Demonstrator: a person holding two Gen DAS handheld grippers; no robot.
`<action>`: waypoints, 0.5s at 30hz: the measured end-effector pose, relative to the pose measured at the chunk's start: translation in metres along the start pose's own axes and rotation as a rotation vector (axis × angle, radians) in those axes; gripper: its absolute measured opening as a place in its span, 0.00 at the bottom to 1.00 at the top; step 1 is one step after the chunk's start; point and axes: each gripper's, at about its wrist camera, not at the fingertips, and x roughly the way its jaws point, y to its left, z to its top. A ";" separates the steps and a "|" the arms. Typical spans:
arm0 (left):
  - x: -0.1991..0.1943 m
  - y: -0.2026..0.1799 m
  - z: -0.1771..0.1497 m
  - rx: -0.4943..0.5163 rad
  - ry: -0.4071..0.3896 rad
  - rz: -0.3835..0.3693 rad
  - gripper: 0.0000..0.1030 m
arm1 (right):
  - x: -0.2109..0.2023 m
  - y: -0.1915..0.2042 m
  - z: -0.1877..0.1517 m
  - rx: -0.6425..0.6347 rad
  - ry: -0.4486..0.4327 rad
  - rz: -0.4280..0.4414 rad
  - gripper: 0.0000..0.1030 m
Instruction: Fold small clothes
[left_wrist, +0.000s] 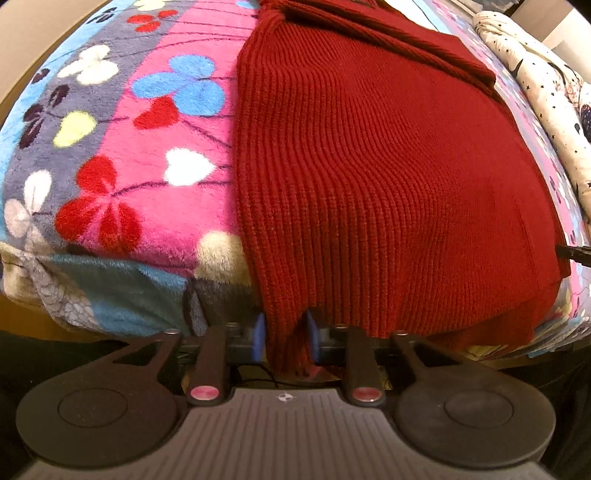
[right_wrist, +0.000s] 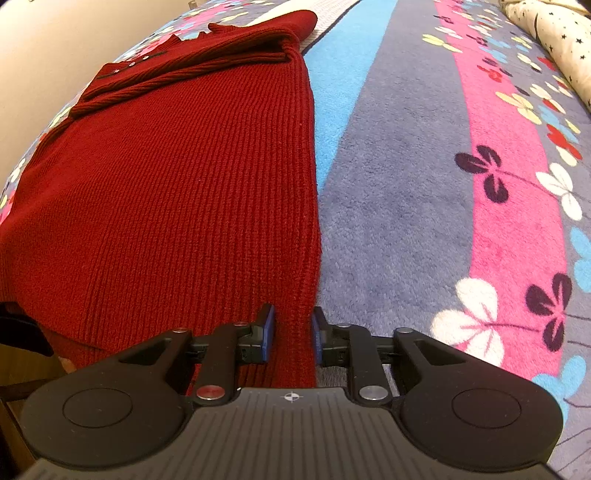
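Left gripper (left_wrist: 285, 338) clamped on the near hem of a dark red ribbed sweater (left_wrist: 388, 166), close to its left corner, blue pads (left_wrist: 259, 334) pinching a bunched strip of knit that hangs down between them. Right gripper (right_wrist: 293, 334) likewise closed on the hem of the same sweater (right_wrist: 177, 184), at its right corner, fabric squeezed between blue pads (right_wrist: 269, 328) and dropping past them toward the gripper body. Ahead of both grippers, sweater spread flat on a bed, stretching away from the fingers, ribs running lengthwise. At the far end, a folded-over sleeve or upper part lying across the body, with a collar edge and small dark details just visible in the right wrist view. Underneath, a fleece blanket (right_wrist: 424, 184) in pink, blue and grey stripes with flower prints: to the left of the left gripper in its view, to the right of the right gripper in its view. Far ahead and to the right, a white quilt with small black stars (left_wrist: 546, 85), bunched along the bed's edge. Near edge of the blanket drooping over the bed front just ahead of the left gripper, left of the pinched hem.
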 end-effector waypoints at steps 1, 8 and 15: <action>-0.001 0.000 0.000 0.000 -0.005 0.002 0.13 | -0.001 0.001 0.000 -0.002 -0.005 0.002 0.14; -0.026 -0.016 -0.003 0.086 -0.078 0.011 0.07 | -0.028 -0.005 0.001 0.043 -0.120 0.051 0.11; -0.081 -0.015 0.006 0.073 -0.240 -0.084 0.06 | -0.074 -0.038 0.007 0.235 -0.397 0.217 0.07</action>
